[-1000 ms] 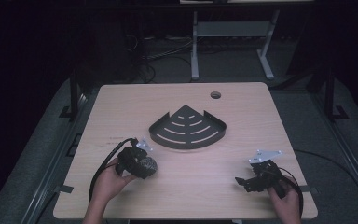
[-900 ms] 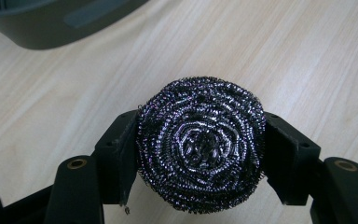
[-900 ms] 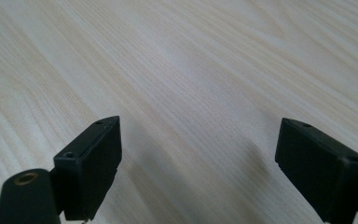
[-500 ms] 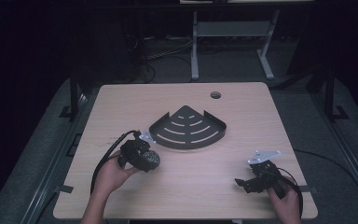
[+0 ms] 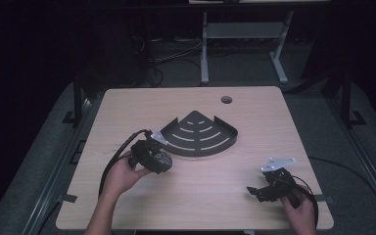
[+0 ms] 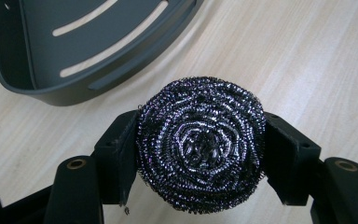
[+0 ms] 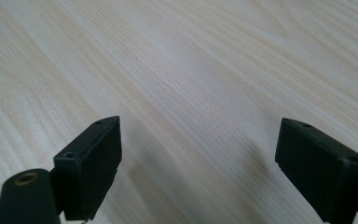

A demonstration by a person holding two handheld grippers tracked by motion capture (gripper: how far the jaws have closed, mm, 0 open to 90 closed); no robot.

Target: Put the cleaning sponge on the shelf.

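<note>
High view first: the left gripper sits over the left-centre of the light wooden table, held in the person's left hand, with a round, dark, shiny steel-wool scouring pad pinched between its jaws. Compared with a second ago, this gripper has travelled up the picture and to the right, away from the near edge, and now hangs just beside the near-left rim of the black, fan-shaped slotted plastic corner tray; earlier it was clearly farther from that tray. Whether the pad touches the tray rim cannot be told from above. Left gripper view shows the grip closely: the two black jaws press on opposite sides of the scouring pad, which bulges out between them and hides the tabletop beneath, while the tray's curved wall lies beyond at upper left, apart from the pad. The tray itself has not shifted between frames. On the near-right corner of the table, the right gripper rests in the person's right hand in the same place as before. Right gripper view shows its jaws spread wide, with nothing between them but bare wood grain. A small round hole sits near the table's far edge.
</note>
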